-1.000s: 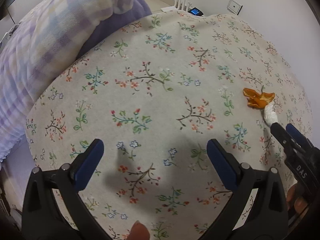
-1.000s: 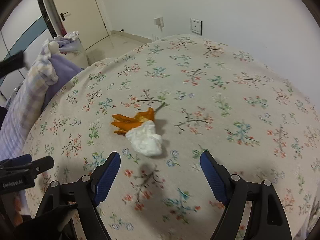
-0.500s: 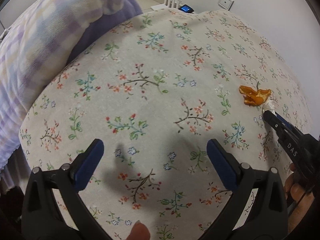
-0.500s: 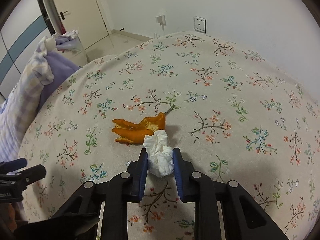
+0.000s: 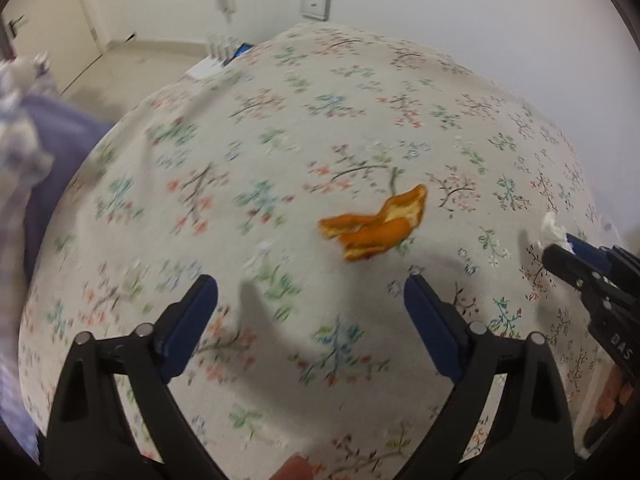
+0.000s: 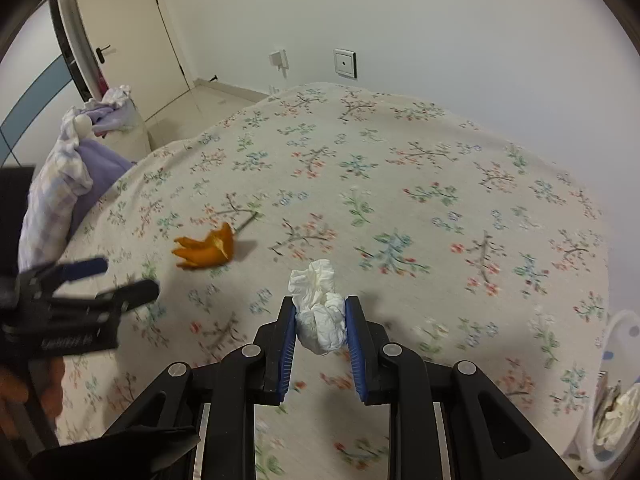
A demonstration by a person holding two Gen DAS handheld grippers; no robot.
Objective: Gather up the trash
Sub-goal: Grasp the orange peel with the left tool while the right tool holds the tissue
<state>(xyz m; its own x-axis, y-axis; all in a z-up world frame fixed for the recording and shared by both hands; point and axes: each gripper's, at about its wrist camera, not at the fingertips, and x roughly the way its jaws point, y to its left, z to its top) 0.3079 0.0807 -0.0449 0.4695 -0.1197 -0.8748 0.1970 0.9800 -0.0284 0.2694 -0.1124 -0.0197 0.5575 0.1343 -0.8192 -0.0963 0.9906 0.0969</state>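
An orange peel (image 5: 374,228) lies on the floral bedspread (image 5: 280,152), just ahead of my left gripper (image 5: 310,300). That gripper's jaws stand wide and are closing, with nothing between them. A crumpled white tissue (image 6: 320,312) is pinched between the blue pads of my right gripper (image 6: 320,312) and hangs lifted off the bedspread (image 6: 400,200). In the right wrist view the peel (image 6: 206,250) lies to the left, with the left gripper (image 6: 116,280) beside it. In the left wrist view the right gripper (image 5: 560,246) shows at the right edge with the tissue (image 5: 554,228) poking from its tip.
A purple checked quilt (image 6: 56,184) is bunched at the bed's left side. A white bin with trash inside (image 6: 612,396) stands off the bed at the lower right. A white wall with a socket (image 6: 345,63) and a door (image 6: 132,40) lie beyond the bed.
My right gripper shut on the tissue and lifted it away from the peel. My left gripper swung over so the peel now lies just ahead of its jaws.
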